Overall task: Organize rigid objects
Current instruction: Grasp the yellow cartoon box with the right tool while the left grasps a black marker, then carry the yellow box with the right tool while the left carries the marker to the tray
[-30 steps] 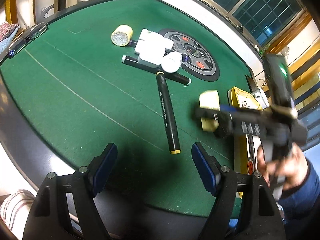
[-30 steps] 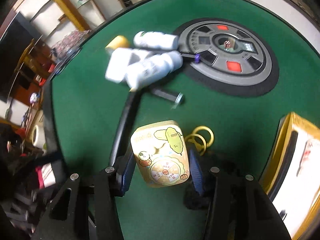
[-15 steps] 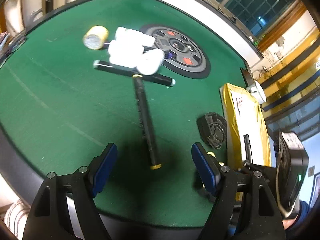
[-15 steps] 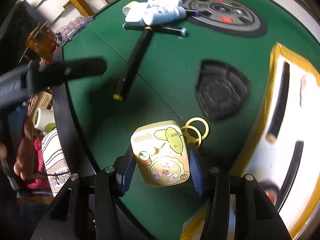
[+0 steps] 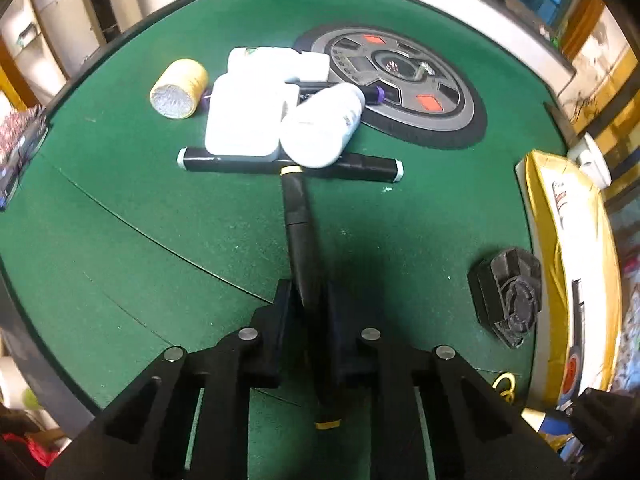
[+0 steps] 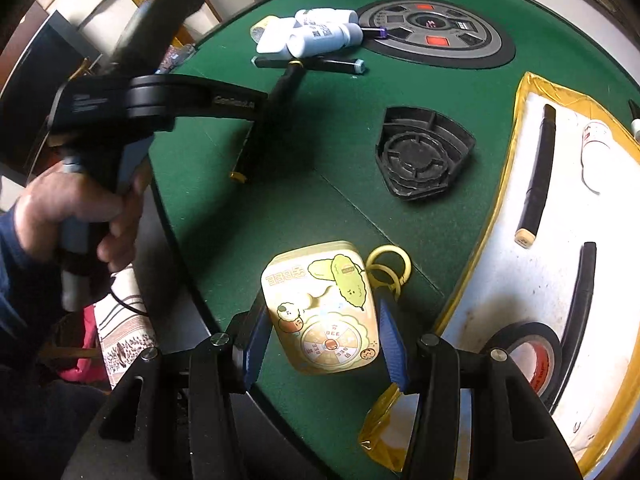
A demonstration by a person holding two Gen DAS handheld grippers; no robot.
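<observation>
The left gripper (image 5: pixel 306 300) is clamping its jaws tight around the long black marker with yellow end bands (image 5: pixel 300 236), which is lying on the green felt table (image 5: pixel 120 208), its far tip touching another black marker with white caps (image 5: pixel 224 162). The right gripper (image 6: pixel 324 320) is holding the pale yellow cartoon-printed case with ring loops (image 6: pixel 324 308) between half-spread blue pads, just beside the yellow-edged white tray (image 6: pixel 516 292).

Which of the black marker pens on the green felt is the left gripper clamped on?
The yellow-capped marker, pinched by the left gripper. The white-capped marker lies crosswise under the white bottles.
</observation>
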